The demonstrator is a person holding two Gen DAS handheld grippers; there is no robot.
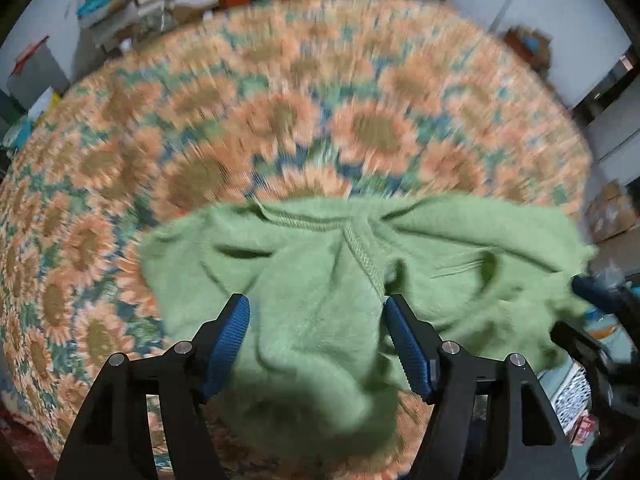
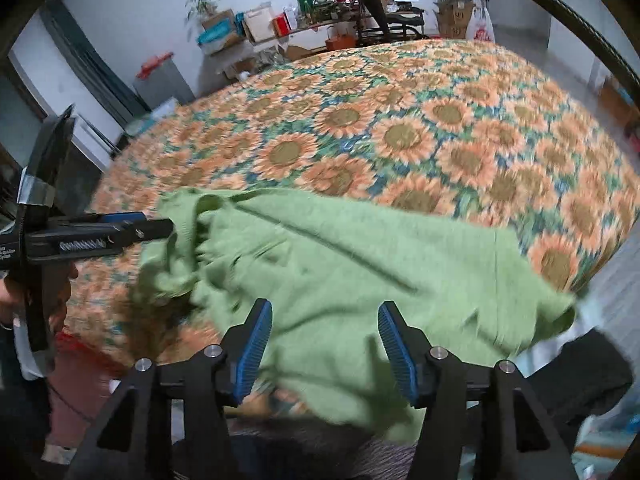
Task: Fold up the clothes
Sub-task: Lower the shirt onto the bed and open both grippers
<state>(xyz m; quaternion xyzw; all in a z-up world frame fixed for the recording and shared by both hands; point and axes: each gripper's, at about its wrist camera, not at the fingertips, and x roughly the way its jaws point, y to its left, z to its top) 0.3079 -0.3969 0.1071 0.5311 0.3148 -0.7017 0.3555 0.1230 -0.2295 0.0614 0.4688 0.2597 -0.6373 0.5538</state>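
A light green knit garment point(image 1: 320, 264) lies crumpled at the near edge of a bed with a sunflower-print cover point(image 1: 280, 120). My left gripper point(image 1: 316, 320) points steeply down over a raised fold of it. Its blue pads point(image 1: 232, 336) stand apart on either side of the fold, and I see no pinch. In the right wrist view the garment point(image 2: 340, 260) spreads wider and flatter. My right gripper point(image 2: 324, 328) hovers open above its near part, with cloth below the gap. The left gripper point(image 2: 160, 228) shows side-on at the garment's left end. Both views are blurred.
The sunflower cover point(image 2: 400, 128) stretches far beyond the garment. Past the bed stand cluttered tables point(image 2: 320, 20), cardboard boxes point(image 2: 456, 16) and a grey bin with a red lid point(image 2: 160, 76). A hand point(image 2: 60, 312) holds the left gripper. Dark cloth point(image 2: 580, 368) lies at lower right.
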